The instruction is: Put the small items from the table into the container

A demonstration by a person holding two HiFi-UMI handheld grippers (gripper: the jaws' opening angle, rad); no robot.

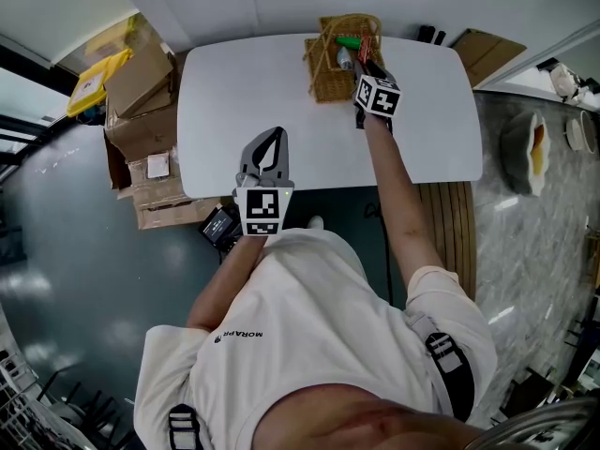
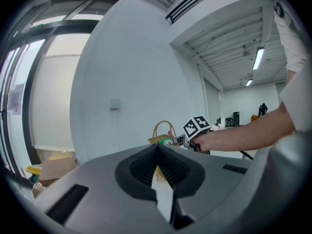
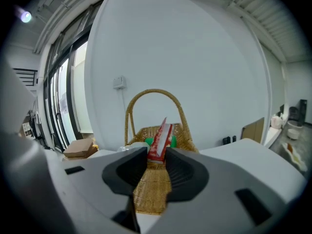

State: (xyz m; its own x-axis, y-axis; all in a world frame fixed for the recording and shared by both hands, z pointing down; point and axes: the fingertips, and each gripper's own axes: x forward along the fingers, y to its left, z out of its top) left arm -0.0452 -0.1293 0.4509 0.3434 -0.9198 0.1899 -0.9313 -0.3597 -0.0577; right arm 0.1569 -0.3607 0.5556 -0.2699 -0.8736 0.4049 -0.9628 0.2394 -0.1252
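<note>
R gripper (image 3: pixel 156 156) clamped on red-white packet (image 3: pixel 160 139), pads pressing both sides; packet upright w/ slight tilt, top end poking past jaw tips. Held just above wicker basket (image 1: pixel 328 81), which sits at far edge of white table (image 1: pixel 281 92). Green item (image 1: pixel 349 41) inside basket, beside a pale item too blurred to ID. L gripper (image 2: pixel 157 148) w/ jaws together at tips, nothing between, hovering over near edge of table, well apart from basket. Cardboard boxes (image 1: pixel 141 92) on floor left of table.
</note>
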